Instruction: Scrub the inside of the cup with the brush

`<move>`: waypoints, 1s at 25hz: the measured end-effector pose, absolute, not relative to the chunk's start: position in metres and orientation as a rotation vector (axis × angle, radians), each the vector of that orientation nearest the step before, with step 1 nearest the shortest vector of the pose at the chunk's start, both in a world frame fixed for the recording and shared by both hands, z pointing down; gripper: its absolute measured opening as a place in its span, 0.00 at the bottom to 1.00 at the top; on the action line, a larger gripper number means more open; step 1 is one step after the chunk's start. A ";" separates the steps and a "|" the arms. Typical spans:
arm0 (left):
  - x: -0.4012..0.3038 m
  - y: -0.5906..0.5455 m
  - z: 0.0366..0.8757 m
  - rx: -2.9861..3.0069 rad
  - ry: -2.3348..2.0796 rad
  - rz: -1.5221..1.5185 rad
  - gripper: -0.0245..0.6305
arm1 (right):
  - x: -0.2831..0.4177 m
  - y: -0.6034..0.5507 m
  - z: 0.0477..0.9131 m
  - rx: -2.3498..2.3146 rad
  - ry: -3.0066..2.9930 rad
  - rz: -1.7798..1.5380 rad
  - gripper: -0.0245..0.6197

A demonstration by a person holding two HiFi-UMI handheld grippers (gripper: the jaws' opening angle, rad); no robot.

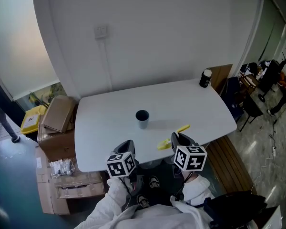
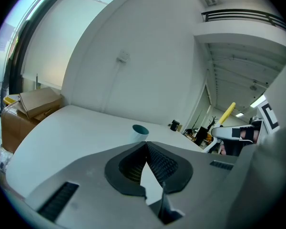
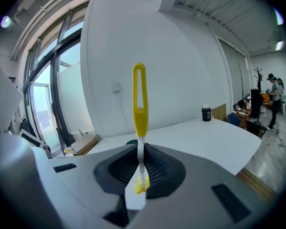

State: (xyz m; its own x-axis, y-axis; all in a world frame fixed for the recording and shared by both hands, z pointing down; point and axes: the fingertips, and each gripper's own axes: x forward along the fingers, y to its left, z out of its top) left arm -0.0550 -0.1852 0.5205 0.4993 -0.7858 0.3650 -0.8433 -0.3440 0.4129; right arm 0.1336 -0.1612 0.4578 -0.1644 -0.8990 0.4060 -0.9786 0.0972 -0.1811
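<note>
A: Where is the cup (image 1: 142,118) now?

B: It stands upright near the middle of the white table (image 1: 105,123), alone. It is at about 12 o'clock from both grippers and well apart from them. A black jar (image 1: 205,78) stands far off at 2 o'clock, on the table corner.

A: And the jaws?

B: The left gripper (image 2: 146,148) is closed, with nothing between its pads. The right gripper (image 3: 140,162) is clamped on the thin white stem of the yellow brush (image 3: 139,104). The looped end points forward.

A: How will the cup handle?

B: I judge it small and light with a smooth wall, so it may slide or tip when the brush pushes inside. The left jaws should open first and take the wall near the rim, on the 9 o'clock side. The brush looks light and stiff, but I think its thin stem may turn in the pads.
</note>
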 end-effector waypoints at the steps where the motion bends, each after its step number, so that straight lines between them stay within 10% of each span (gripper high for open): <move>1: -0.056 -0.188 0.521 2.184 -1.336 0.140 0.05 | 0.134 -0.167 0.457 1.886 -2.180 0.613 0.17; 25: -0.035 -0.279 0.554 2.194 -1.338 0.232 0.15 | 0.159 -0.247 0.468 1.841 -2.216 0.707 0.17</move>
